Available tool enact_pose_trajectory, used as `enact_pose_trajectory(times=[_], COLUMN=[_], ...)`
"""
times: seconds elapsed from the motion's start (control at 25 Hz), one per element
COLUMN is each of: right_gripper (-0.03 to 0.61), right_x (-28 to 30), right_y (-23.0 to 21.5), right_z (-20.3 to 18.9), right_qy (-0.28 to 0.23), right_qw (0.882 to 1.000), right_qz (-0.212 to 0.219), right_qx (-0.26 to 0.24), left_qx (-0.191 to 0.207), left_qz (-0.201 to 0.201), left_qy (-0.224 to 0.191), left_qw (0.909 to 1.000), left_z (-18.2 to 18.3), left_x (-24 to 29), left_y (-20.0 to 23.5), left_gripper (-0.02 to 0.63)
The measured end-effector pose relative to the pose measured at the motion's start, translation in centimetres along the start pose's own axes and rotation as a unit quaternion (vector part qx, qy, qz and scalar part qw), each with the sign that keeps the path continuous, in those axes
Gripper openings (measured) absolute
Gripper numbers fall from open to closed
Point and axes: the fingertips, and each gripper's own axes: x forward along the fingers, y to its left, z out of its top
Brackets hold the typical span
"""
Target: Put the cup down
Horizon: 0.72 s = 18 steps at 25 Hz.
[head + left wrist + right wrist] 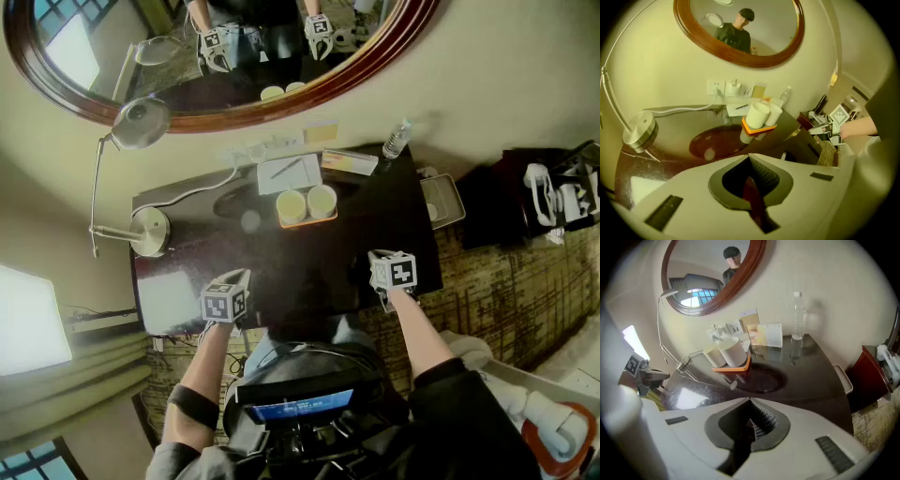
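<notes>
Cup stands on orange tray on dark glossy table below mirror.

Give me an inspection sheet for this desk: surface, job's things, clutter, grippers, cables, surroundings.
Surface: dark glossy table, near half bare.
Job's things: two cream cups upright on an orange tray near the wall.
Clutter: water bottle, paper with pen, card, desk lamp.
Grippers: left hand-held gripper and right hand-held gripper both shut, empty, over the table's near edge.
Cables: white cable from the wall sockets to the lamp.
Surroundings: oval mirror above; patterned carpet at the right.
</notes>
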Motion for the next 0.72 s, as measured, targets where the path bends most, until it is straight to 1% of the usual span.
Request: enact_pose_trajectory(times=[0.12, 0.24, 0.4, 0.48, 0.56, 0.72], right_gripper=[0.015, 0.015, 0.015, 0.015, 0.015, 0.015], right_x=[-1.9, -3.9, -7.1, -9.0, -11.0, -14.8], right_y=[1.9, 3.4, 6.3, 7.8, 9.5, 12.2], right_z=[3.9, 7.4, 12.4, 14.6, 16.3, 19.0], right_qy=[-0.058, -0.108, -0.182, -0.217, -0.247, -0.31], right_qw=[0.998, 0.994, 0.98, 0.971, 0.962, 0.935], right_qz=[0.015, 0.023, 0.047, 0.053, 0.062, 0.071], right_qx=[-0.005, -0.023, -0.057, -0.08, -0.104, -0.16], left_qx=[0.018, 0.036, 0.064, 0.083, 0.096, 0.123], left_qz=[0.0, 0.0, 0.001, 0.006, 0.009, 0.009], left_qy=[-0.042, -0.085, -0.143, -0.179, -0.22, -0.288], left_qw=[0.9989, 0.9958, 0.9877, 0.9804, 0.9708, 0.9495], left_z=[2.8, 5.8, 9.5, 11.3, 13.1, 15.7], left_x=[-1.1, -2.3, -4.2, -5.5, -6.9, -9.8], left_y=[-0.7, -1.6, -3.0, -3.7, -4.4, -5.9], left_gripper=[0.005, 0.005, 0.005, 0.005, 0.005, 0.005])
